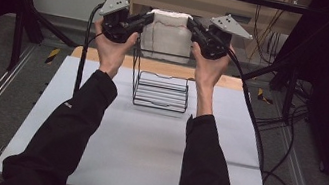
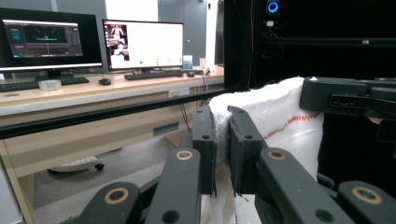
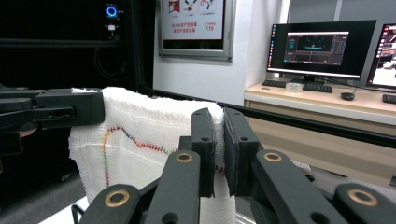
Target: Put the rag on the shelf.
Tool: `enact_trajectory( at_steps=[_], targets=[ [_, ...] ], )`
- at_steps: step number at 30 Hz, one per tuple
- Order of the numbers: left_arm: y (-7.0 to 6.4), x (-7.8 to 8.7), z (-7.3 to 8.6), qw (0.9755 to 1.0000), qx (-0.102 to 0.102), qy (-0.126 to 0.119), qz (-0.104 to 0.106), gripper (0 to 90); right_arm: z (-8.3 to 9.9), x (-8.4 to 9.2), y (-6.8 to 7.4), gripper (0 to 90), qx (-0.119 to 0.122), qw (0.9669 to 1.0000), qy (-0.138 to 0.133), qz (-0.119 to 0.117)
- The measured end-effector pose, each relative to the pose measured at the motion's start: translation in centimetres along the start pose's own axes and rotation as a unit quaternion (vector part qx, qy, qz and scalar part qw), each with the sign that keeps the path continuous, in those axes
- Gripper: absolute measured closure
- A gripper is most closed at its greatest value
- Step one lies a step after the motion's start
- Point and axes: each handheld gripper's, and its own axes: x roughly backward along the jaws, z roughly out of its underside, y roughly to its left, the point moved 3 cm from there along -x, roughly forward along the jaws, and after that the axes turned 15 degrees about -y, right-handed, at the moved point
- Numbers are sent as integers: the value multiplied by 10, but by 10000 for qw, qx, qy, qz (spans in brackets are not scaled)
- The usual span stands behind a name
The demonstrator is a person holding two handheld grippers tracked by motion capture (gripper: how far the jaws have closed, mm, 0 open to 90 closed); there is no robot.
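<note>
The white towel point(image 1: 166, 34) hung stretched between the two grippers above the far end of the wire rack point(image 1: 161, 91), its top edge running level from one gripper to the other and its length dropping straight down behind the rack's tall back frame. A thin line of coloured stitching crossed its face, plain in the right gripper view point(image 3: 140, 144). The left gripper point(image 1: 140, 19) had its fingers clamped on the towel's upper left corner; in the left gripper view the cloth point(image 2: 275, 116) was pinched in the narrow slit between the two black fingers point(image 2: 204, 140) and spread away toward the other gripper. The right gripper point(image 1: 194, 27) was likewise closed on the upper right corner, with the towel sandwiched between its fingers point(image 3: 203, 144) and running off toward the left gripper point(image 3: 70, 109). Both grippers were held well above the rack, one to each side of it, at about the same height. The rack stood on the white surface point(image 1: 143, 145), near that surface's far edge, with its ribbed base pointing toward the person. The wide near part of the surface in front of the rack lay bare, crossed only by the person's dark sleeves, and there was open surface on either side of the rack as well.
</note>
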Motion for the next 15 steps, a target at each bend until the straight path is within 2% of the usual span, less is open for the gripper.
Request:
enact_trajectory(
  at_steps=[15],
  targets=[
    [-10,8,17,9998,17,152,109,822,16,18,1,838,-71,9998,201,14]
  ],
)
